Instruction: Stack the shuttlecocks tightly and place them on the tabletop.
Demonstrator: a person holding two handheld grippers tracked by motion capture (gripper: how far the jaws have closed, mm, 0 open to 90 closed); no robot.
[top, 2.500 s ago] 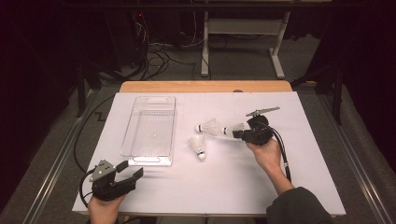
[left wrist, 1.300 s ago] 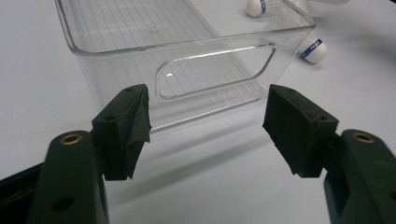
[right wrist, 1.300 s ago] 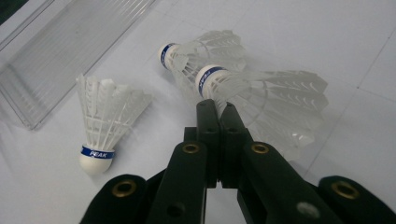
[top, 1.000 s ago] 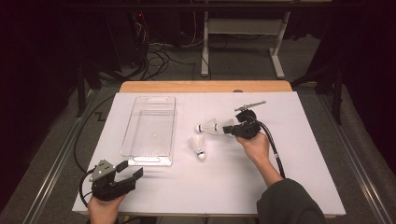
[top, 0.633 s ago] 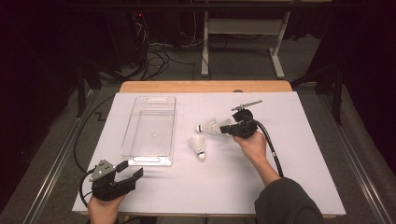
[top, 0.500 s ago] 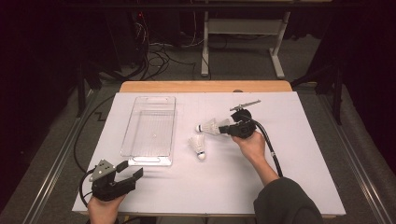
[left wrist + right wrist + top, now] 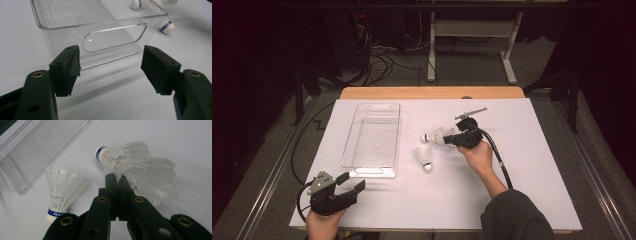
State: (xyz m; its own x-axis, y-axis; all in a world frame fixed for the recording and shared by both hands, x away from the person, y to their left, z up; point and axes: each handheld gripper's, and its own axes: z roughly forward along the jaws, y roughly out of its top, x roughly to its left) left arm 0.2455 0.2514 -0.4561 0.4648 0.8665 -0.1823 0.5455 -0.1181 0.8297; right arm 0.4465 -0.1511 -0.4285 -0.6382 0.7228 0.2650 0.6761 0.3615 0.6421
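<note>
My right gripper is clamped on the feather skirt of a white shuttlecock, cork pointing toward the table's left edge. Second shuttlecock, white with a blue band, lies just nearer my edge, mid-table.

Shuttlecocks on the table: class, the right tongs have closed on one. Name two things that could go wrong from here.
1. The right tongs pinch only the skirt edge of the held shuttlecock. The thin plastic may bend or slip out when lifted.
2. The second shuttlecock lies close beside the tongs. A swing towards the bin could knock it and send it rolling.
</note>
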